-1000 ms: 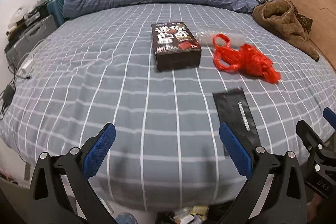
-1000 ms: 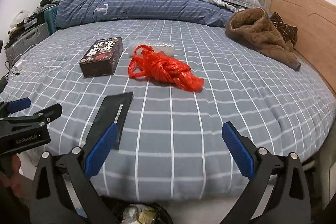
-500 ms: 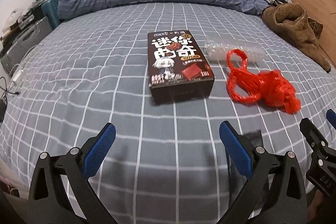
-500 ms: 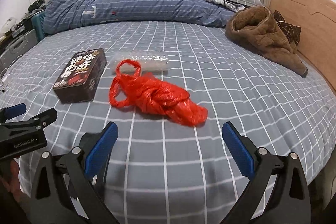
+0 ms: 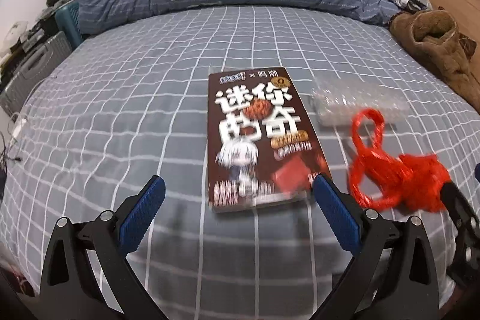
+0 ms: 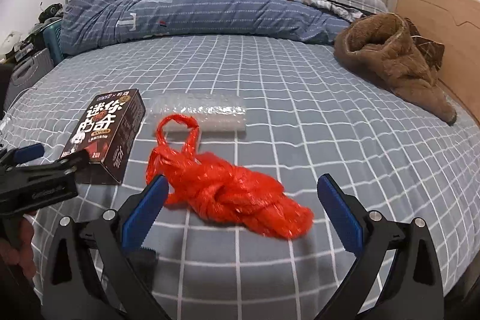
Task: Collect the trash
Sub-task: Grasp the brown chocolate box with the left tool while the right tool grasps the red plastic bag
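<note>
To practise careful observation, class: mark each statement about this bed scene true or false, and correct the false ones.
1. The left gripper is shut on the brown box. False: its jaws stand wide open, holding nothing.
2. The red plastic bag lies on the bed sheet between the right gripper's open fingers. True.
3. The clear bubble wrap lies beyond the red bag, farther from the grippers. True.
4. The brown fleece garment covers the box. False: it lies apart, near the wooden headboard.
5. The box stands upright on its end. False: it lies flat, printed face up.
</note>
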`<action>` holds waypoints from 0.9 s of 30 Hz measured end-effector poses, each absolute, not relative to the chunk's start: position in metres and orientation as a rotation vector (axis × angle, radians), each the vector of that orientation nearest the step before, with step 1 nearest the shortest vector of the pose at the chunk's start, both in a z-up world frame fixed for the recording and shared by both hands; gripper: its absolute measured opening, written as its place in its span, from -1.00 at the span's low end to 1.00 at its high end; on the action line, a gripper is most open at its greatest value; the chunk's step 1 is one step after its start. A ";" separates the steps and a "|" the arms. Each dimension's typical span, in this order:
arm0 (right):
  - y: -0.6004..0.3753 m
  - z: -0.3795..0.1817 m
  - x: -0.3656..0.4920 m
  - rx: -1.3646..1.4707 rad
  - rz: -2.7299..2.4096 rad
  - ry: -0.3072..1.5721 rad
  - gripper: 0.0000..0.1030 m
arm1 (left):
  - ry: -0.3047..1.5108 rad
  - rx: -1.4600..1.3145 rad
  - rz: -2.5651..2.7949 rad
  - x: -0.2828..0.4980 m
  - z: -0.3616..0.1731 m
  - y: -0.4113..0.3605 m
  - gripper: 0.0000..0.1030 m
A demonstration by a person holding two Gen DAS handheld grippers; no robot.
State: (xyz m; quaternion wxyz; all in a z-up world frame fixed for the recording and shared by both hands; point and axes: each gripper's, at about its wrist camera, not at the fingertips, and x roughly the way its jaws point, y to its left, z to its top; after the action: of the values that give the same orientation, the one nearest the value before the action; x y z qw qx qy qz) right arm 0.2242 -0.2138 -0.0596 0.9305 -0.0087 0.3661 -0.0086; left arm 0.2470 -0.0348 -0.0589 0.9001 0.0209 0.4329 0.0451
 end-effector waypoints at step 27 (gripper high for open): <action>-0.215 -0.103 0.256 0.030 0.062 0.870 0.19 | 0.994 -0.039 0.065 0.300 -0.094 -0.040 0.75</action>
State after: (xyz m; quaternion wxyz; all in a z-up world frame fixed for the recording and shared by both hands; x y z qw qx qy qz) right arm 0.2557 -0.2148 -0.1033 0.9063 0.0147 0.4214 0.0300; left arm 0.3000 -0.0401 -0.0943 0.8783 -0.0187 0.4767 0.0311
